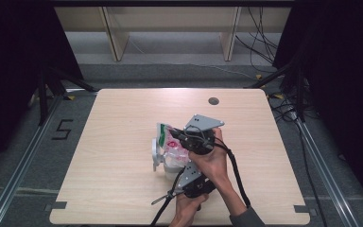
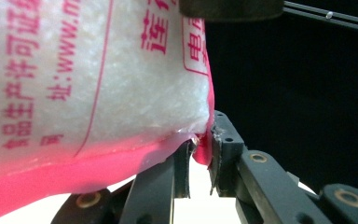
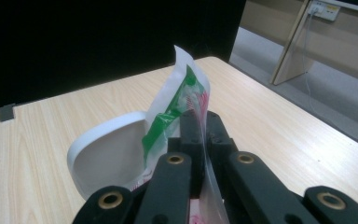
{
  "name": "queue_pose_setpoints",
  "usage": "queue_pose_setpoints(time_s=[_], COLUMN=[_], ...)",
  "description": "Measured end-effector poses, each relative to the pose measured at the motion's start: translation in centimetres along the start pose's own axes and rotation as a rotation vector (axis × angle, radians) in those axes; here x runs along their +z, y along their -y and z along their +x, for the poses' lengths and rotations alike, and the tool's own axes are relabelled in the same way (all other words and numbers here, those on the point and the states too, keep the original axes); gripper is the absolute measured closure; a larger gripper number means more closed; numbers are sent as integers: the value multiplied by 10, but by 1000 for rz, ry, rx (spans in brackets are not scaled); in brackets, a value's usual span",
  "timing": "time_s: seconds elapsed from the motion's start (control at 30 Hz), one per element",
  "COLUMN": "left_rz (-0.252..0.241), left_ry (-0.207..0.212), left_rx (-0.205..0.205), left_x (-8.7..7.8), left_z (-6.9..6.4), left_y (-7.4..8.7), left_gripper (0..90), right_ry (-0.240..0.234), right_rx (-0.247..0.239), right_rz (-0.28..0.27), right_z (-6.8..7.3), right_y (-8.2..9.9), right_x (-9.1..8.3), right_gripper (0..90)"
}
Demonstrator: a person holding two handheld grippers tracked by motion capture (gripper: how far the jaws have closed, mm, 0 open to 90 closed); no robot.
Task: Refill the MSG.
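High view: pale wooden table (image 1: 123,189), grey floor (image 1: 170,71).

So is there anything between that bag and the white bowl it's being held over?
Nothing visible. Both grippers already clamp the bag: the right gripper pinches its upper edge, the left gripper a pink bottom corner. The white bowl sits right beside and under the bag, and what shows of its inside looks empty.

Left black two-jaw gripper (image 1: 178,177): near table edge, jaws nearly together, pinching pink seam of white granule-filled plastic bag (image 2: 98,88) | Right black two-jaw gripper (image 1: 185,138): beyond the left one, jaws clamped on bag's top | Forearms: both enter from below, close together
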State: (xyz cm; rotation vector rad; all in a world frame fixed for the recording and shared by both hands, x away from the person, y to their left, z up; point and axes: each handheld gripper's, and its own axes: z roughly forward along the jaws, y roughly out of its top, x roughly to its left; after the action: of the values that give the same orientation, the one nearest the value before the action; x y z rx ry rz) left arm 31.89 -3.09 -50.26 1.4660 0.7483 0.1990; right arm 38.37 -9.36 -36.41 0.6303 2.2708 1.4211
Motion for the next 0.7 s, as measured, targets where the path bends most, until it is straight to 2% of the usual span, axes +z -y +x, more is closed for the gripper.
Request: queue_pose_setpoints(time_s=[0.03,0.1,0.13,0.2,0.27,0.33,0.37,0.43,0.47,0.5,0.53,0.57,0.6,0.7], left_rz=[-10,-25,-9,-1,-6,-7,-1,-4,-5,-6,-6,-3,-4,-10], left_ry=[8,21,9,-2,3,4,-6,4,4,5,3,1,2,5], left_rx=[-2,-5,-3,-4,-2,0,-1,-6,-6,-4,-4,-4,-7,-12], left_x=[1,3,1,0,0,0,0,1,1,1,0,0,0,1], left_z=[0,0,0,0,0,-1,-1,0,0,0,0,0,0,0], left_y=[0,1,1,1,0,0,0,1,1,1,1,0,0,-1], left_gripper=[795,793,792,793,794,793,793,793,792,792,793,793,794,793], right_ry=[15,15,6,7,9,12,2,-8,15,-8,2,12,3,-6], right_rx=[0,13,23,32,31,0,-1,16,24,20,6,25,33,20], right_rz=[-12,-5,19,8,-3,-14,-3,11,0,15,4,-5,9,12], right_z=[1,1,1,1,2,0,-1,0,0,0,-1,1,2,1], right_y=[0,2,3,3,2,1,1,2,3,3,2,2,2,2], right_x=[1,2,2,4,3,2,1,2,3,4,3,3,2,3], right_gripper=[895,895,895,895,895,896,895,895,895,895,895,895,895,895])
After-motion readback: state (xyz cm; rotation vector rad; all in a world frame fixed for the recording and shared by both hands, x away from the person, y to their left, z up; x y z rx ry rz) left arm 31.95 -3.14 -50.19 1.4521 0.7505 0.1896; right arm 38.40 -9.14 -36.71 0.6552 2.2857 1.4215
